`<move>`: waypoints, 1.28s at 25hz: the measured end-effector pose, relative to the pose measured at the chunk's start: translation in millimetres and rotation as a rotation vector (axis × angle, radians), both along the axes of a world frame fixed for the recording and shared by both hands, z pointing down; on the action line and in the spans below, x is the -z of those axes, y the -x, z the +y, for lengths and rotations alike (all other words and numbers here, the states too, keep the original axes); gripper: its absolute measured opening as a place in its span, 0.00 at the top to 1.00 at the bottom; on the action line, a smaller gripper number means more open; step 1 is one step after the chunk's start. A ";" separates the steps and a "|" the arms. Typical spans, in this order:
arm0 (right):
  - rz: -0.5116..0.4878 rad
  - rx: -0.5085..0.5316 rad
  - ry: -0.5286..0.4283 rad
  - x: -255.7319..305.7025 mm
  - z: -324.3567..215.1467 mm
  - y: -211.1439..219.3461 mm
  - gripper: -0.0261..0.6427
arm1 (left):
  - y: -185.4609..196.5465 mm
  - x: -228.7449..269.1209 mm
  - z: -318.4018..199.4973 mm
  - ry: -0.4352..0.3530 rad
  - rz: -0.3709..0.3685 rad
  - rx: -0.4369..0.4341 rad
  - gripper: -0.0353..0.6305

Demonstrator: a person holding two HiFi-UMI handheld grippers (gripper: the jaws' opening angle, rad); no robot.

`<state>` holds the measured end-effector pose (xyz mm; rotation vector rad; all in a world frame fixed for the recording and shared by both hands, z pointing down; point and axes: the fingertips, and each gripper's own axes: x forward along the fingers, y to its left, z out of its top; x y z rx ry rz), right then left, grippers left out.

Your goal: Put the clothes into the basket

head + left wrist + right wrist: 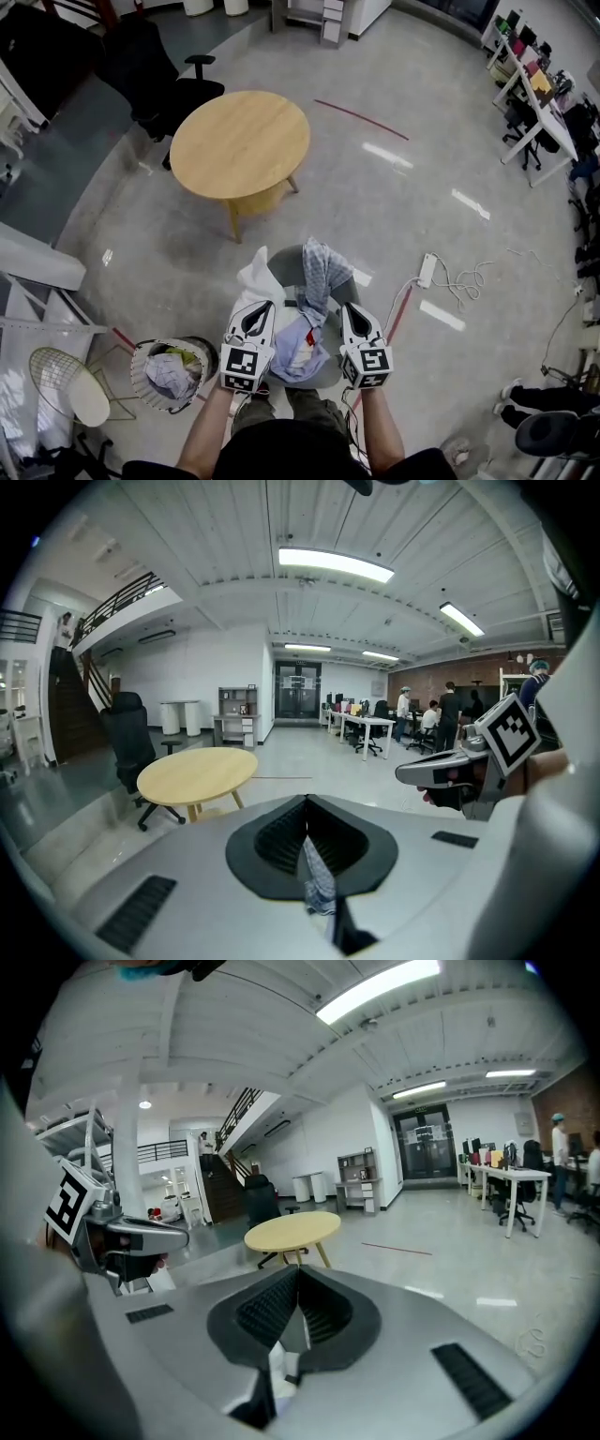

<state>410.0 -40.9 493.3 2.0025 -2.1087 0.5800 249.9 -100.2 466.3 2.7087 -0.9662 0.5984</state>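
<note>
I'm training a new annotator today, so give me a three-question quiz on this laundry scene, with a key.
1. True or false: the basket is empty.
2. Where is the basket? A) between the two grippers B) at the person's left C) at the person's right
3. What is between the left gripper jaws, and how do they stand?
Key: 1 false, clothes lie in it. 2 B. 3 a checked cloth, with the jaws shut on it.
</note>
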 end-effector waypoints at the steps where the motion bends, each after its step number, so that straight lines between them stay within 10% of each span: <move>1: -0.012 0.007 0.011 -8.6 -3.9 -2.1 0.92 | -3.2 -6.4 -1.7 0.008 -0.011 0.006 0.94; 18: -0.098 0.028 0.169 -123.2 -71.9 -21.3 0.91 | -37.4 -88.7 -38.6 0.121 -0.087 0.010 0.94; 21: -0.145 0.026 0.217 -142.4 -78.5 -17.1 0.60 | -41.3 -95.6 -35.5 0.150 -0.087 0.000 0.94; 32: -0.147 0.020 0.301 -190.3 -95.8 -18.6 0.57 | -29.7 -121.8 -36.8 0.206 -0.127 0.034 0.94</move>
